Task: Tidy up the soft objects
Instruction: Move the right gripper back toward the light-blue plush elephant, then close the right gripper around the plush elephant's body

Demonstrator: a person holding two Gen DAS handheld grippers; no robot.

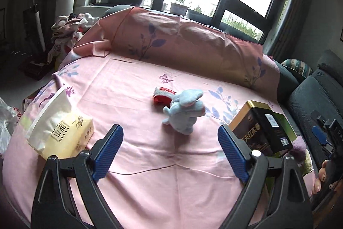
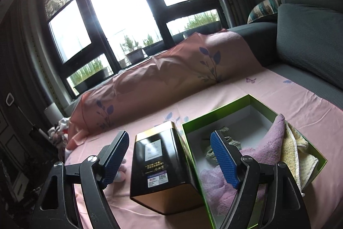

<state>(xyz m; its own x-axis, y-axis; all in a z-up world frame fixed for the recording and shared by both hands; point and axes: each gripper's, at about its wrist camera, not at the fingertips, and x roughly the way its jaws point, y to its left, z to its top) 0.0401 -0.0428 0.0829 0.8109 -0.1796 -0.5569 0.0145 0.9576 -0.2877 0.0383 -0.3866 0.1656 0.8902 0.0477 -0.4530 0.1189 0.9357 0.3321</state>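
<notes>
A light blue plush toy (image 1: 184, 113) stands on the pink sheet (image 1: 139, 164), with a red and grey soft item (image 1: 163, 96) just behind it. My left gripper (image 1: 170, 138) is open and empty, a short way in front of the plush. A green box (image 2: 308, 143) holds a purple towel (image 2: 265, 147), a yellow towel (image 2: 295, 149), a grey cloth (image 2: 214, 151) and a purple mesh puff (image 2: 212, 181). My right gripper (image 2: 169, 149) is open and empty, above a black tea tin (image 2: 158, 164) beside the box.
A yellow tissue pack (image 1: 62, 134) lies at the left of the sheet. The black tea tin (image 1: 259, 132) and green box edge (image 1: 285, 121) sit at the right. A covered pillow (image 1: 182, 40) lines the back. A grey sofa (image 2: 310, 40) stands to the right.
</notes>
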